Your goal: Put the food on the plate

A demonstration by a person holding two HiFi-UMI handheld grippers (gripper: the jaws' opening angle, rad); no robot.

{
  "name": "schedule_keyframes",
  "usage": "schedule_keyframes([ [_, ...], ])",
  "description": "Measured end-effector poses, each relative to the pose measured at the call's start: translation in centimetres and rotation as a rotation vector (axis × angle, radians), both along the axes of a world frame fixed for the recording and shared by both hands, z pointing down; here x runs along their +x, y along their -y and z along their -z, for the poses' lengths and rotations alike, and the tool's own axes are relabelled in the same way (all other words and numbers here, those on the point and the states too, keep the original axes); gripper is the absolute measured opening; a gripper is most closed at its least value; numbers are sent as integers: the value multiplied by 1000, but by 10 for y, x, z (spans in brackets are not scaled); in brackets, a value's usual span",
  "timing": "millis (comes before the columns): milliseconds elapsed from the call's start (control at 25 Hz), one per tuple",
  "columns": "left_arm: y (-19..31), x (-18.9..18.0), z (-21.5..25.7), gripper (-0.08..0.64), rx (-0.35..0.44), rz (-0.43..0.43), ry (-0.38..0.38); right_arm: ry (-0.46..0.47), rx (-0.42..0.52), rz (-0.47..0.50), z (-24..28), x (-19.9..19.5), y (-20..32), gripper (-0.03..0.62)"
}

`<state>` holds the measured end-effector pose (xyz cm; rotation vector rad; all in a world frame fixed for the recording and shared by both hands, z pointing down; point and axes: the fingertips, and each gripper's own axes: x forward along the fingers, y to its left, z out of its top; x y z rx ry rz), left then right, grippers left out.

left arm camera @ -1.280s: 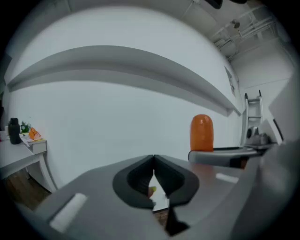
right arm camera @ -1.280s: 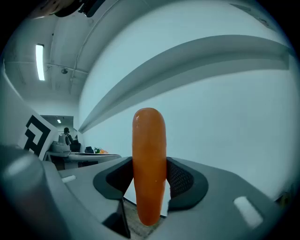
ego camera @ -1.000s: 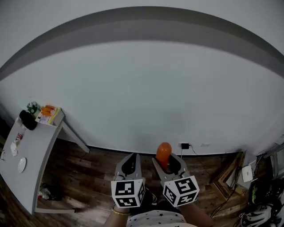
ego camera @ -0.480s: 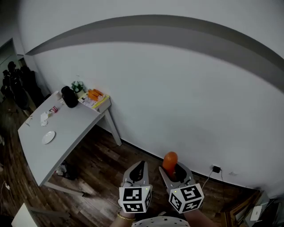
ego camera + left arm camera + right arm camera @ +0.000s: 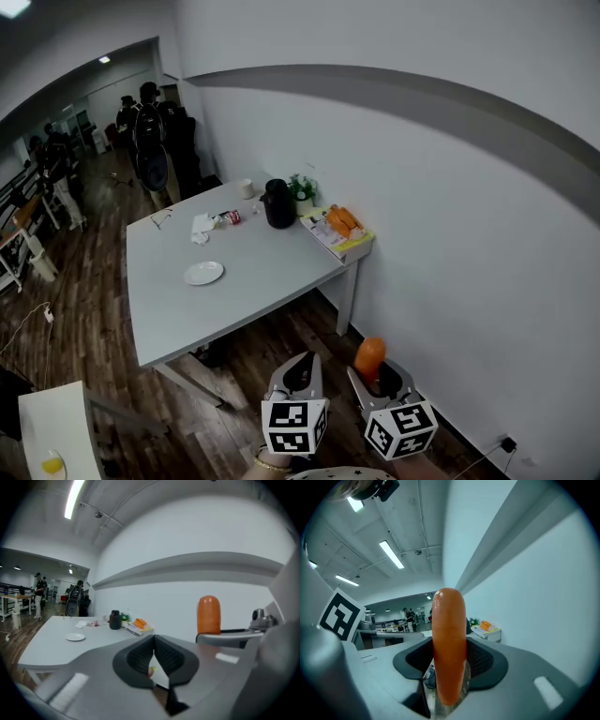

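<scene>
An orange sausage [image 5: 369, 357] stands upright in my right gripper [image 5: 377, 372], whose pads are shut on its lower part; in the right gripper view the sausage [image 5: 449, 644] fills the middle. My left gripper [image 5: 298, 363] hangs beside it, shut and empty, its pads [image 5: 140, 654] touching. Both are held low over the wooden floor, short of the grey table [image 5: 178, 314]. A small white plate [image 5: 203, 273] lies bare on the table's near half; the left gripper view shows the plate [image 5: 75, 637] far off at the left.
At the table's far end stand a black jug [image 5: 278, 203], a small plant [image 5: 302, 188], a cup [image 5: 246, 187], crumpled tissue [image 5: 202, 225] and a box with orange food [image 5: 339, 226]. People [image 5: 150, 122] stand at the back left. A white wall runs along the right.
The head view has swung left, bringing the table from the left edge toward the middle. Both grippers keep their place in the frame, and the sausage stays gripped.
</scene>
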<state>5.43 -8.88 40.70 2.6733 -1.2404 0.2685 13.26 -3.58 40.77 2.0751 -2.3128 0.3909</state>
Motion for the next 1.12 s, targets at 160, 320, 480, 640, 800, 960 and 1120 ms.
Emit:
schedule_keyframes([
  [160, 56, -65, 0, 8, -5, 118, -11, 0, 2, 117, 1, -59, 64, 215],
  [320, 104, -125, -5, 8, -7, 219, -23, -8, -2, 225, -3, -114, 122, 215],
  [480, 131, -175, -13, 8, -6, 302, -30, -23, -9, 311, -6, -161, 160, 215],
  [640, 149, -216, -26, 8, -27, 373, -27, -17, -35, 372, -16, -196, 188, 215],
  [800, 171, -247, -38, 8, -55, 439, -39, -17, -61, 432, -26, -220, 220, 216],
  [960, 202, -269, -50, 8, -68, 492, -42, -26, -88, 488, -38, -239, 261, 215],
  [1120, 252, -290, -58, 8, -61, 551, -38, -62, -91, 575, -44, -261, 320, 215],
])
